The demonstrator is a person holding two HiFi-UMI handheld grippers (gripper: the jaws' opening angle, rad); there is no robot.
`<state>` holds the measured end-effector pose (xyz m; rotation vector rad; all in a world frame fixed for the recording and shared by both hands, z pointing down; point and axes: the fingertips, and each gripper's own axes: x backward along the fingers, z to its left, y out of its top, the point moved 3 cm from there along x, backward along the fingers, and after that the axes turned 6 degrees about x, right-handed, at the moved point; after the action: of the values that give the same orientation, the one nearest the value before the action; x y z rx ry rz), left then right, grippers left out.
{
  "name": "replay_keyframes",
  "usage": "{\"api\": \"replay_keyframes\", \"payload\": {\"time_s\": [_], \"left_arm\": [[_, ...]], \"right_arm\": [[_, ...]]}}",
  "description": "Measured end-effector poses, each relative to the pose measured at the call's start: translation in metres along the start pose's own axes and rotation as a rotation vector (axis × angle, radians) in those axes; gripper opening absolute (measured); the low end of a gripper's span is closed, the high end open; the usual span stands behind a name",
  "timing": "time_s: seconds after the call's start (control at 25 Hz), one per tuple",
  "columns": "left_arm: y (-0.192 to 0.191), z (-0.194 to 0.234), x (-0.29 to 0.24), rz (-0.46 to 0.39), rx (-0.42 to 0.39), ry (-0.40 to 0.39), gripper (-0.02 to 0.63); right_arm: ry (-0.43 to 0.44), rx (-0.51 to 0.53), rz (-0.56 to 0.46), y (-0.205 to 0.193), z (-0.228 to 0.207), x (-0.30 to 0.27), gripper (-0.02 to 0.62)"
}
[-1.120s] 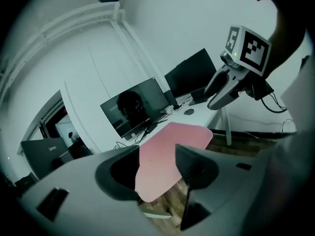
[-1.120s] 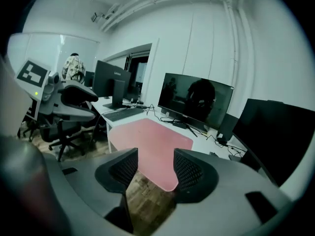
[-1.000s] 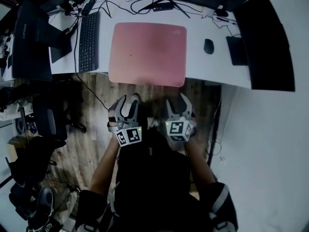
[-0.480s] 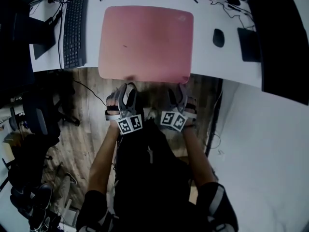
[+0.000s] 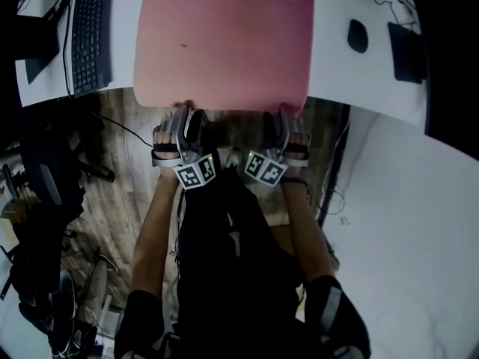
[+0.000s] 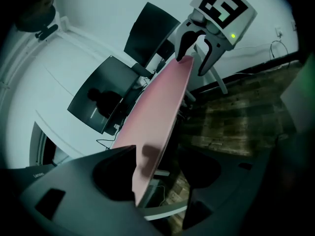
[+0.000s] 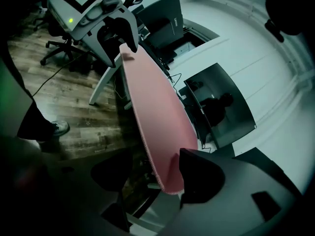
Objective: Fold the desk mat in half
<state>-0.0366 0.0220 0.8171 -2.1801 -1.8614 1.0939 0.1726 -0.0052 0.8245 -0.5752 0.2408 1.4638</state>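
Note:
A pink desk mat (image 5: 224,43) lies flat on the white desk (image 5: 337,81), its near edge overhanging the desk front. My left gripper (image 5: 187,115) is at the mat's near left corner and my right gripper (image 5: 288,117) at its near right corner. Both have just been opening. In the left gripper view the mat (image 6: 157,112) passes edge-on between the left gripper's (image 6: 157,176) wide jaws, close to the left one; the right gripper (image 6: 194,58) straddles the far corner. In the right gripper view the mat's (image 7: 157,107) corner lies between open jaws, with the left gripper (image 7: 120,38) beyond.
A black keyboard (image 5: 90,28) lies left of the mat, a mouse (image 5: 358,36) and a dark pad (image 5: 408,51) to its right. Monitors (image 6: 98,107) stand at the back. An office chair (image 5: 45,178) and cables are on the wooden floor (image 5: 127,163) at the left.
Both grippers have moved from over the floor up to the mat's near edge and rolled onto their sides. The mat's corners now sit between their jaws. The head view has come closer to the desk.

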Motion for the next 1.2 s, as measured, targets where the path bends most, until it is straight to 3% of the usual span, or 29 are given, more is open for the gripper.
{"api": "replay_keyframes", "payload": {"time_s": [0.16,0.36,0.52,0.68,1.04,1.2], "left_arm": [[-0.008,0.001,-0.012,-0.001,-0.045,0.016,0.25],[-0.006,0.014,-0.019,-0.022,-0.028,0.072,0.249],[-0.005,0.019,-0.019,-0.024,-0.014,0.059,0.249],[-0.003,0.019,-0.011,-0.031,-0.019,0.046,0.196],[-0.004,0.04,0.009,-0.017,-0.027,0.052,0.075],[-0.002,0.05,0.015,-0.001,-0.029,0.031,0.051]], "right_arm": [[-0.035,0.013,0.001,0.0,0.002,-0.007,0.27],[-0.058,0.039,0.026,0.0,-0.002,-0.014,0.268],[-0.062,0.031,0.032,0.001,-0.01,-0.012,0.261],[-0.035,0.041,0.028,0.001,-0.012,-0.008,0.232],[0.027,0.031,-0.022,0.008,-0.023,0.019,0.057],[0.049,0.007,-0.023,0.013,-0.036,0.025,0.029]]}}
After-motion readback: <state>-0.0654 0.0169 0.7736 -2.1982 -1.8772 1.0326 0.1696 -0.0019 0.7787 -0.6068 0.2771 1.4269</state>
